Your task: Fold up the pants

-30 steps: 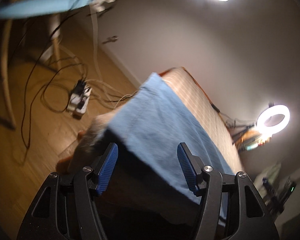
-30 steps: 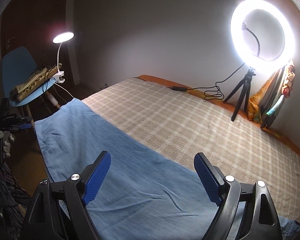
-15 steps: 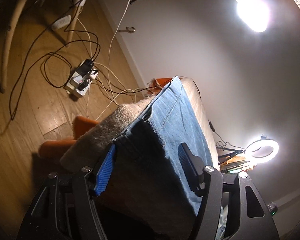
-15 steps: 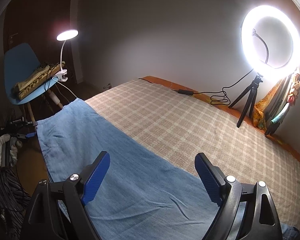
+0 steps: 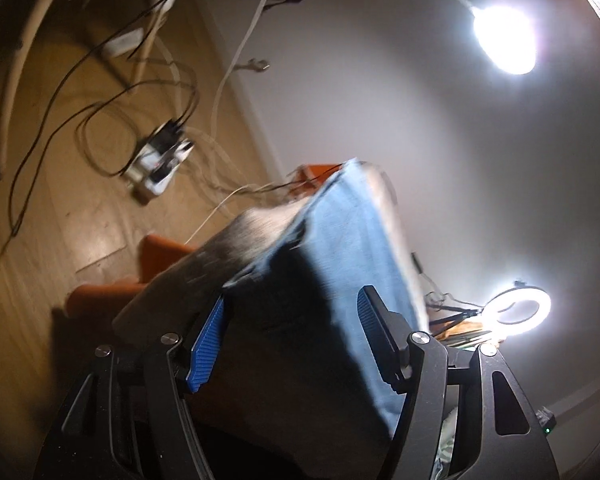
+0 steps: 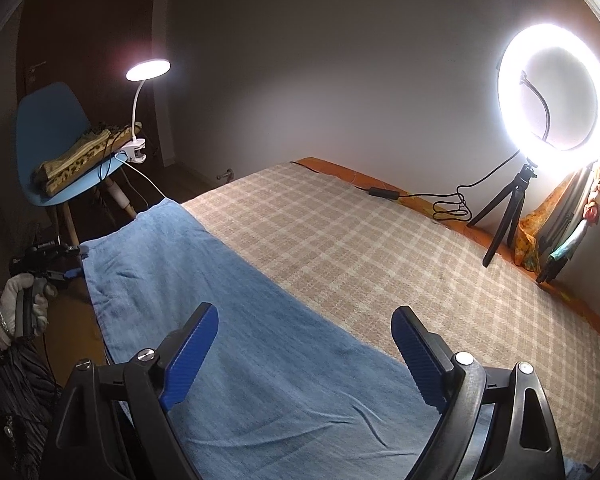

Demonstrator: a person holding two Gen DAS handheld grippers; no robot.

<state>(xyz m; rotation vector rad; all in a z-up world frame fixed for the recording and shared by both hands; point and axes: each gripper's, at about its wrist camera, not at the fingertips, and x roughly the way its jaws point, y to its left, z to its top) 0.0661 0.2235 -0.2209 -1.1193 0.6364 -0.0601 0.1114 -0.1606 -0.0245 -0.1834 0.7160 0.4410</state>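
Lying full length along the near edge of the bed (image 6: 340,240), unfolded: pants (image 6: 228,320) (no fold begun yet, by the look of it). At the left end, left claw (image 5: 292,340) tilting down at the hanging edge, jaws apart, gripping nothing. Right claw (image 6: 304,356) hovering wide open above the denim.

Ahead and right of the gripper: lit ring light (image 6: 555,87) on black tripod (image 6: 510,208), standing on checked bedspread (image 6: 360,248). Ahead and left: blue chair (image 6: 46,136) carrying folded patterned cloth (image 6: 80,156), with white clip lamp (image 6: 148,70) clamped to seat edge. Down left on wooden floor (image 5: 40,240): power strip (image 5: 160,156) amid tangled cables (image 5: 100,120).
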